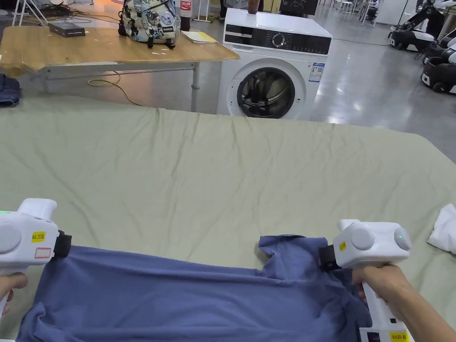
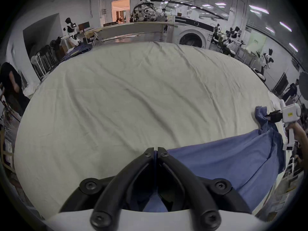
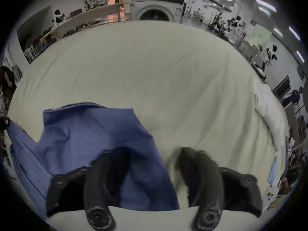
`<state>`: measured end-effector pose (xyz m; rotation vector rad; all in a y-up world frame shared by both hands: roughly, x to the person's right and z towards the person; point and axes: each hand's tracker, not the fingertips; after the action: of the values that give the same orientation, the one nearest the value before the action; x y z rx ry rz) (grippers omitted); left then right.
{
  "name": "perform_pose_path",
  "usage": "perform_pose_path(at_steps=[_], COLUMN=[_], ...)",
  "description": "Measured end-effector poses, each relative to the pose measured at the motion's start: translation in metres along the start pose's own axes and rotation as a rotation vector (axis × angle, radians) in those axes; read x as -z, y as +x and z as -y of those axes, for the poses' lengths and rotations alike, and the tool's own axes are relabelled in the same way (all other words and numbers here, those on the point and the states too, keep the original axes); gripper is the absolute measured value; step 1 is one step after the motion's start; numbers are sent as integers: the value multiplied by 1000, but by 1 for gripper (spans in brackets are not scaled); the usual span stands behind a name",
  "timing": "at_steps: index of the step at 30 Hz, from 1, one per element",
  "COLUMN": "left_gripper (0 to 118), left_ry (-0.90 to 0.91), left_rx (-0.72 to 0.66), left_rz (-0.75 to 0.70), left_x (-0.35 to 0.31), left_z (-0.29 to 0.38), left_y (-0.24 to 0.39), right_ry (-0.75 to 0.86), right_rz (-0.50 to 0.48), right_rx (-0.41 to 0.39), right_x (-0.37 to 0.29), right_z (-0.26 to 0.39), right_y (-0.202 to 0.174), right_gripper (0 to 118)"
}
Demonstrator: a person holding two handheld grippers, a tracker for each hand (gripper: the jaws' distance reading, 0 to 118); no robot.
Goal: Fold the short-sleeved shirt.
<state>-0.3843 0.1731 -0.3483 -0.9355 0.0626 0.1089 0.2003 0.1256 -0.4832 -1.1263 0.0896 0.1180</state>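
Note:
A blue short-sleeved shirt (image 1: 178, 298) lies stretched sideways along the near edge of the green sheet-covered table (image 1: 222, 169). My left gripper (image 1: 64, 245) is at the shirt's left end. In the left gripper view its jaws (image 2: 155, 150) are shut, with a strip of blue cloth (image 2: 225, 164) pinched between them. My right gripper (image 1: 327, 258) sits at the shirt's right end by a raised sleeve. In the right gripper view its jaws (image 3: 154, 153) stand wide apart and blurred, with the shirt (image 3: 93, 134) draped over the left jaw. The left gripper view shows the right gripper (image 2: 268, 118) touching the sleeve.
A white cloth (image 1: 443, 234) lies at the table's right edge. Beyond the table stand a washing machine (image 1: 271, 67) and a wooden table (image 1: 111, 46) with a backpack (image 1: 151, 20). A dark garment (image 1: 9, 91) sits at the far left.

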Motion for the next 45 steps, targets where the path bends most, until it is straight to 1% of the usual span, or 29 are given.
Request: perform_pose_path(at_steps=[2, 3, 4, 5, 6, 7, 10, 13, 18, 24, 26, 31, 35, 39, 43, 44, 45], left_gripper=[0, 0, 0, 0, 0, 0, 0, 0, 0, 0, 0, 0, 0, 0, 0, 0, 0], left_ry=[-2, 0, -1, -1, 0, 0, 10, 33, 86, 130, 138, 142, 123, 69, -50, -80, -110], left_rx=[-1, 5, 7, 7, 7, 6, 7, -10, -49, -70, -66, -39, -28, -11, -2, -1, -5], left_rz=[0, -4, -7, -8, -6, -6, -4, 12, 43, 86, 95, 106, 118, 117, 117, 120, 120], left_x=[-7, -6, -5, -4, -4, -4, -7, -17, -50, -95, -101, -128, -141, -145, -136, -133, -130], left_z=[3, 3, 3, 3, 3, 3, 4, 5, 13, 43, 51, 84, 112, 141, 164, 169, 173], left_y=[7, 8, 9, 9, 9, 11, 9, 5, 2, 1, -9, -9, -10, -10, -11, -11, -12], right_ry=[36, 43, 67, 88, 92, 98, 156, 208, 285, 313, 319, 325, 300, 218, 102, 88, 36], right_rz=[17, 13, 11, 34, 34, 20, -8, -27, -26, -21, -24, -23, -19, -15, -7, -9, -20], right_rx=[27, 24, 9, -3, -2, 27, 83, 96, 74, 67, 50, 20, -11, -37, -53, -40, -40], right_x=[-7, -10, -11, -11, -12, -15, -30, -61, -116, -164, -180, -213, -230, -227, -203, -196, -178], right_z=[3, 4, 4, 3, 7, 10, 14, 22, 47, 86, 103, 147, 182, 210, 229, 234, 240], right_y=[-3, -4, -4, -2, 0, 3, 11, 11, 10, 18, 15, 10, 2, -1, 3, 3, 14], right_gripper=[57, 46, 27, 0, 0, 0, 0, 0, 0, 0, 0, 0, 0, 0, 0, 0, 0])
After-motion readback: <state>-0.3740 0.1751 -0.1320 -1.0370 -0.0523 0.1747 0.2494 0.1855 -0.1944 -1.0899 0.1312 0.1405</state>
